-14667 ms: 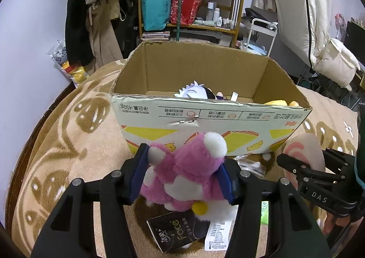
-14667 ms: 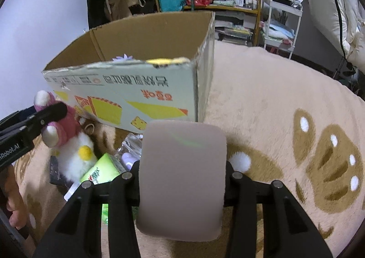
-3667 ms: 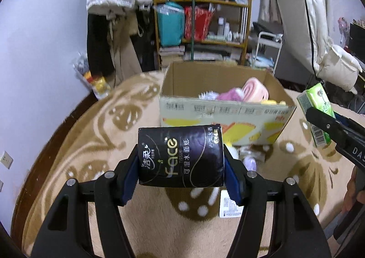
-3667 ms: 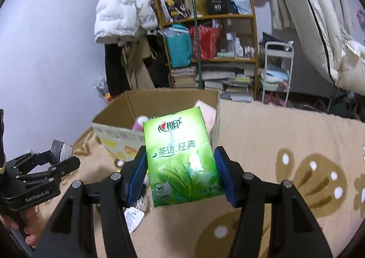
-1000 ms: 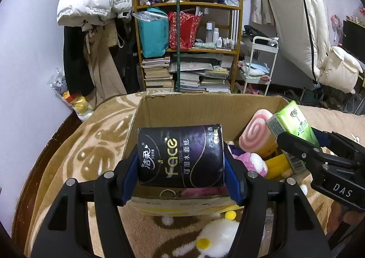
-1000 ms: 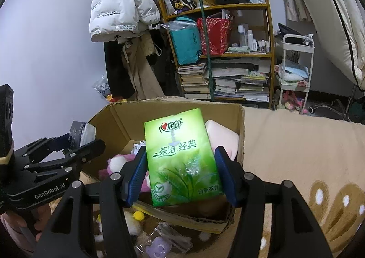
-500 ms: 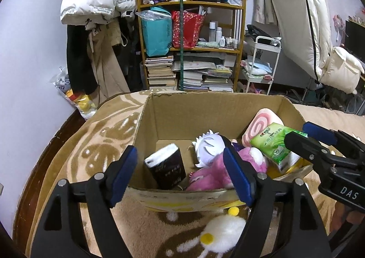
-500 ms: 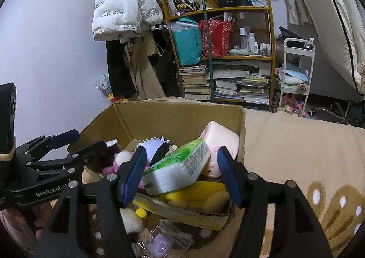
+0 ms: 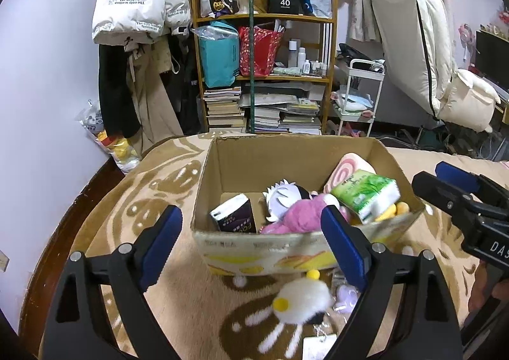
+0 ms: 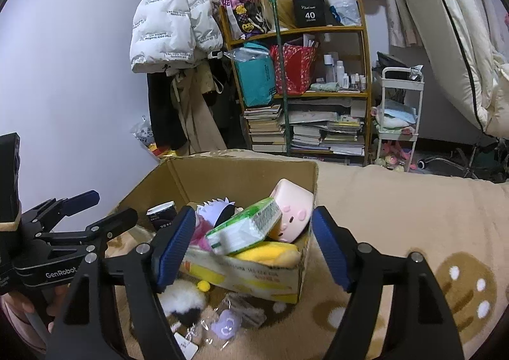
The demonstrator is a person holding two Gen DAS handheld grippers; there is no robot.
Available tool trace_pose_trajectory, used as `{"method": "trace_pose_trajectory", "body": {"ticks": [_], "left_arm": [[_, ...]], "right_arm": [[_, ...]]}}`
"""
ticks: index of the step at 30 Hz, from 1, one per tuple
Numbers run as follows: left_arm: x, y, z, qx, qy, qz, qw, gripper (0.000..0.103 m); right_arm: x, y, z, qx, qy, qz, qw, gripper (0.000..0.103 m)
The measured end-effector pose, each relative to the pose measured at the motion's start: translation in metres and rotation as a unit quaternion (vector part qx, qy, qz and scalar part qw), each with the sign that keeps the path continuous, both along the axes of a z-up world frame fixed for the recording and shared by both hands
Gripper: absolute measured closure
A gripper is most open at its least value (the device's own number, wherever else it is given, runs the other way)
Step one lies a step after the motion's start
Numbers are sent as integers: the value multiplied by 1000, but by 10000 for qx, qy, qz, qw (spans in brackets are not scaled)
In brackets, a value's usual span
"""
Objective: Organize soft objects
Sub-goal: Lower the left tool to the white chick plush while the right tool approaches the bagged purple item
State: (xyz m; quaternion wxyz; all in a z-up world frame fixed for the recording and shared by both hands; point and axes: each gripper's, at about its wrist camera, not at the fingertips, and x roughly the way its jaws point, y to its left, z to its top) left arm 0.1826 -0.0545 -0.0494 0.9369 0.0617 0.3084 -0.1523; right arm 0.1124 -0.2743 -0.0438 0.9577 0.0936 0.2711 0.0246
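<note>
Your box (image 9: 296, 248) sits on the blanket (image 9: 133, 213) with its top open toward you, so anything let go above it drops straight in. Inside the box the pink plush (image 9: 302, 216) fills the middle, the green pack (image 9: 366, 189) lies tilted on top at the box's right side, and the black pack (image 9: 233, 216) leans at its left side. Both left tongs (image 9: 251, 243) and right tongs (image 10: 251, 247) have just been opening; they stand spread and empty on the near side of the box. The white plush (image 9: 302, 299) and a small bag (image 9: 346, 294) still lie in front of the box, likely next.
</note>
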Motion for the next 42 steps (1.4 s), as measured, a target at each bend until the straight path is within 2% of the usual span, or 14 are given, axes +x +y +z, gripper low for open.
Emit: {"method": "trace_pose_trajectory", "body": {"ticks": [3, 7, 11, 13, 21, 26, 34, 42], "left_arm": [[-11, 0, 6, 14, -21, -6, 10000, 8], [-24, 2, 9, 100, -62, -15, 9999, 7], [-35, 5, 8, 181, 22, 7, 9998, 7], [-41, 6, 7, 207, 56, 13, 9998, 7], [-53, 4, -1, 403, 131, -1, 9991, 7], [-44, 2, -12, 484, 320, -13, 9983, 7], [-22, 5, -29, 365, 537, 106, 9978, 7], [10, 7, -56, -114, 1371, -51, 9905, 7]], "right_arm": [[-12, 0, 6, -30, -57, -17, 10000, 17], [-26, 3, 13, -82, -87, -25, 9999, 9], [-40, 7, 17, -141, -92, -28, 9999, 9], [-45, 9, 19, -169, -71, -7, 9998, 0], [-57, 15, 13, -203, -12, 8, 9998, 0], [-55, 15, 3, -216, 152, 1, 9997, 0], [-40, 14, -23, -164, 537, 32, 9984, 0], [-23, 15, -52, -88, 960, 84, 9953, 0]]}}
